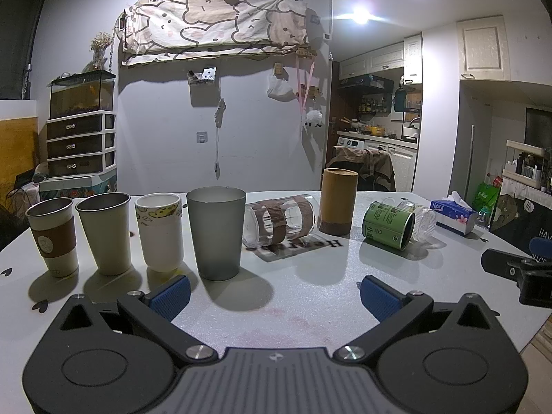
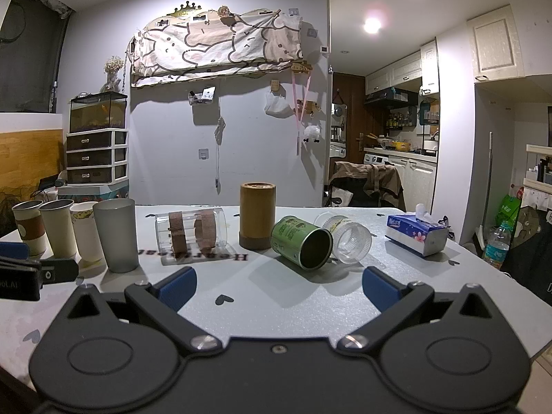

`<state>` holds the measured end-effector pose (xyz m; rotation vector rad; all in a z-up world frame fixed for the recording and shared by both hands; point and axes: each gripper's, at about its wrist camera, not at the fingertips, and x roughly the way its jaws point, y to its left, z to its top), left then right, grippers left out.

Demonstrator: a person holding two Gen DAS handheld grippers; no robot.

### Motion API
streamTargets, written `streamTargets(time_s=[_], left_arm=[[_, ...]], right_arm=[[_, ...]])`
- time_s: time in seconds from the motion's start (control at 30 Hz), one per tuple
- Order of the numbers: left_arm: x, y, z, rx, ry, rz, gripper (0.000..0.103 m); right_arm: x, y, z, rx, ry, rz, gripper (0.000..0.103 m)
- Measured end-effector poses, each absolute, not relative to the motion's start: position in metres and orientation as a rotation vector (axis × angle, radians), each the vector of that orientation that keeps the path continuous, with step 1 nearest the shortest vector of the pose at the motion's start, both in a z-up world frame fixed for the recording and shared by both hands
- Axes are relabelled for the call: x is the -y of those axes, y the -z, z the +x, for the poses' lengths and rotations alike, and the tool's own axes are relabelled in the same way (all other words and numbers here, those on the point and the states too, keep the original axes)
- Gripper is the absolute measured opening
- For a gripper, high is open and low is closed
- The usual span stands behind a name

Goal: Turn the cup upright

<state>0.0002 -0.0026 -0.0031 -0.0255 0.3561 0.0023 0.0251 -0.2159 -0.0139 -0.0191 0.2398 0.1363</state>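
Observation:
Several cups stand upright in a row at the left: a sleeved cup (image 1: 51, 238), a beige cup (image 1: 105, 233), a patterned white cup (image 1: 159, 232) and a grey cup (image 1: 216, 233). A clear cup with brown bands (image 1: 281, 222) (image 2: 191, 229) lies on its side. A brown bamboo cup (image 1: 338, 200) (image 2: 257, 219) stands mouth down. A green cup (image 1: 390, 225) (image 2: 302, 241) and a clear ribbed cup (image 1: 419, 219) (image 2: 348, 238) lie on their sides. My left gripper (image 1: 274, 296) and right gripper (image 2: 279, 289) are open and empty, low over the table's near side.
A white table (image 1: 310, 289) carries everything. A blue tissue box (image 1: 453, 215) (image 2: 415, 233) sits at the right. A water bottle (image 2: 496, 243) stands beyond the right edge. A chair with draped cloth (image 2: 367, 181) stands behind the table.

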Motion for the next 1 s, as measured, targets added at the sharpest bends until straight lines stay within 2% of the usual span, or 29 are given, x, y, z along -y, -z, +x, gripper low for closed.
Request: streamTargets(time_s=[0.67, 0.93, 1.0], left_arm=[[0.004, 0.007, -0.001, -0.344, 0.017, -0.038, 0.103], [-0.001, 0.017, -0.005, -0.331, 0.023, -0.046, 0.103], [-0.001, 0.018, -0.006, -0.331, 0.021, -0.046, 0.103]], right_arm=[[0.217, 0.017, 0.039, -0.222, -0.151, -0.026, 0.103], [0.234, 0.011, 0.107, -0.190, -0.185, -0.130, 0.102], [0.234, 0.010, 0.136, -0.201, -0.197, -0.176, 0.097]])
